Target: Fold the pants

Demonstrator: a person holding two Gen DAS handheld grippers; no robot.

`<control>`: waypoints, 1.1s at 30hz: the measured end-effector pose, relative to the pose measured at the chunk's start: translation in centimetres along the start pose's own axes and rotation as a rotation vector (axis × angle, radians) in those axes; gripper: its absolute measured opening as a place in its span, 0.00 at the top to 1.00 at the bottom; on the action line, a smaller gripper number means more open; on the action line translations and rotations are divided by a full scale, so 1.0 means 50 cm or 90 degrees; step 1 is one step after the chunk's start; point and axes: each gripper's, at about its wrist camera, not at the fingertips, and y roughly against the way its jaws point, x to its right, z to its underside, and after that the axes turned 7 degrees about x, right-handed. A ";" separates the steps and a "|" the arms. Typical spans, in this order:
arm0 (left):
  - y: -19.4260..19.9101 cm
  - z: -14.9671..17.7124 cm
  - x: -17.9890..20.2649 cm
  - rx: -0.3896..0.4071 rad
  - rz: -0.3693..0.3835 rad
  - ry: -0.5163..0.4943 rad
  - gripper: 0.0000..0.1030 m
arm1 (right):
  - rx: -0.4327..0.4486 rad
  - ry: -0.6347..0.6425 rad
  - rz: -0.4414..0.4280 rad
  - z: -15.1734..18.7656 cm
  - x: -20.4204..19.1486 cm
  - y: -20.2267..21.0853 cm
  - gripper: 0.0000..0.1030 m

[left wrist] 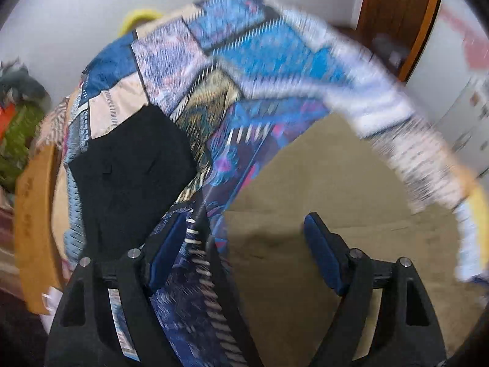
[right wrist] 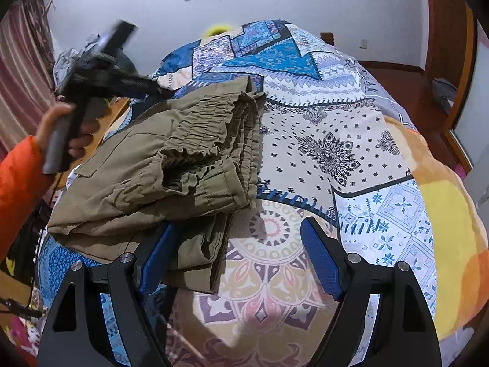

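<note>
Jaws on both your grippers stand wide apart, holding nothing. Your right gripper [right wrist: 237,250] sits at the edge of the folded pants [right wrist: 171,165] on the quilt [right wrist: 336,153]; your left gripper [left wrist: 244,244] is raised beside them.

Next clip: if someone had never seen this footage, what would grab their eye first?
Probably the folded olive-khaki pants with the gathered elastic waistband, lying on the busy blue-and-cream patchwork bedspread just ahead of the open right claw. Next, at the left edge, the hand in an orange sleeve holding the other claw tool up above the bed. The left wrist view is motion-blurred.
</note>
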 end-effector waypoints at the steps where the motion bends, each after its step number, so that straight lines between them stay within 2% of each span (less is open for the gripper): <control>1: -0.031 0.008 0.011 -0.026 -0.044 -0.037 0.21 | -0.001 -0.003 0.002 0.000 0.002 0.000 0.24; 2: -0.043 0.018 0.016 -0.030 -0.066 -0.060 0.17 | -0.001 -0.004 0.005 -0.001 0.004 0.001 0.23; 4: -0.037 0.038 0.017 0.008 -0.098 -0.082 0.05 | 0.002 -0.002 0.017 -0.002 0.006 0.005 0.23; 13: 0.055 0.147 -0.060 0.006 -0.135 -0.058 0.05 | 0.027 0.013 0.069 -0.010 0.021 0.044 0.24; 17: 0.105 0.214 -0.092 -0.009 -0.117 -0.020 0.05 | 0.054 -0.002 0.074 -0.018 0.024 0.079 0.23; 21: 0.150 0.282 -0.109 -0.019 -0.096 0.036 0.05 | 0.077 -0.005 0.055 -0.030 0.010 0.108 0.23; 28: 0.236 0.372 -0.068 0.007 -0.039 0.071 0.06 | 0.065 0.042 0.031 -0.018 -0.041 0.095 0.22; 30: 0.257 0.385 -0.050 0.030 -0.045 0.060 0.06 | 0.059 0.049 0.023 -0.011 -0.049 0.079 0.22; 33: 0.277 0.396 -0.039 0.067 -0.090 0.049 0.06 | 0.047 0.038 0.025 -0.007 -0.044 0.053 0.22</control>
